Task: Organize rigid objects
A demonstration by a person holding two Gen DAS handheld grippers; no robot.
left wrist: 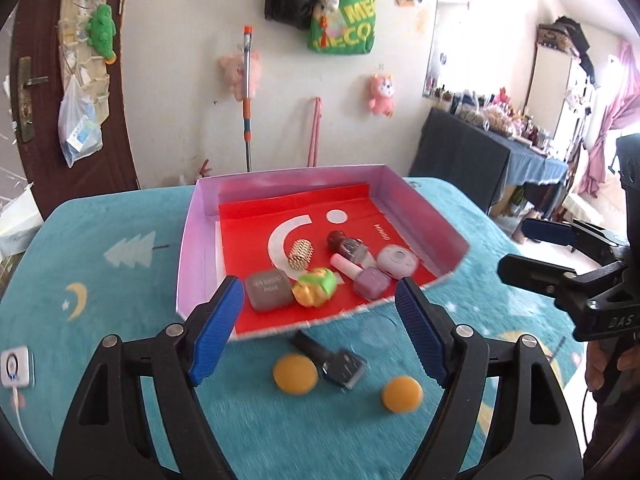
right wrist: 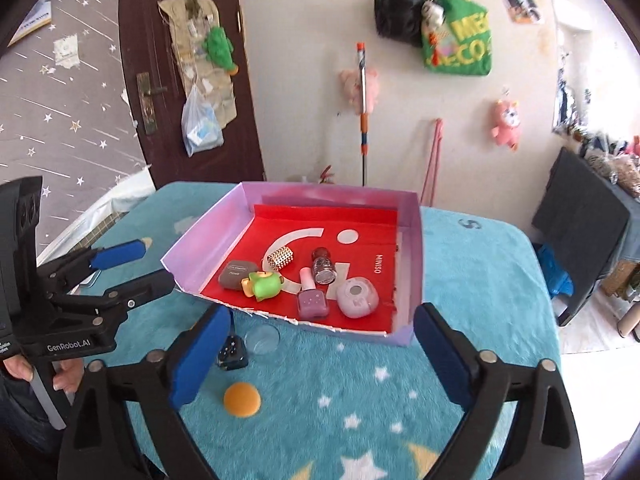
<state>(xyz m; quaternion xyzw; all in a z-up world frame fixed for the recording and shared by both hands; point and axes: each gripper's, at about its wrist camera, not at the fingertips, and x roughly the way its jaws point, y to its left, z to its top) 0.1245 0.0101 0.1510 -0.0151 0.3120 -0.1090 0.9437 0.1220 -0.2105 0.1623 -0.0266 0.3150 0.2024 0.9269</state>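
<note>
Only right wrist view, clear cup [right wrist: 262,339], tray [right wrist: 412,264]

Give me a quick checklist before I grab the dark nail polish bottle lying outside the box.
1. Left hand-held gripper open and empty: ok.
2. Right hand-held gripper open and empty: ok.
3. Dark nail polish bottle lying on the blanket, outside the box: ok.
4. Room around the bottle: not ok, orange ball sits close beside it.
5. Free floor space in the box: ok.
6. Bottle cap tight: cannot tell.
</note>
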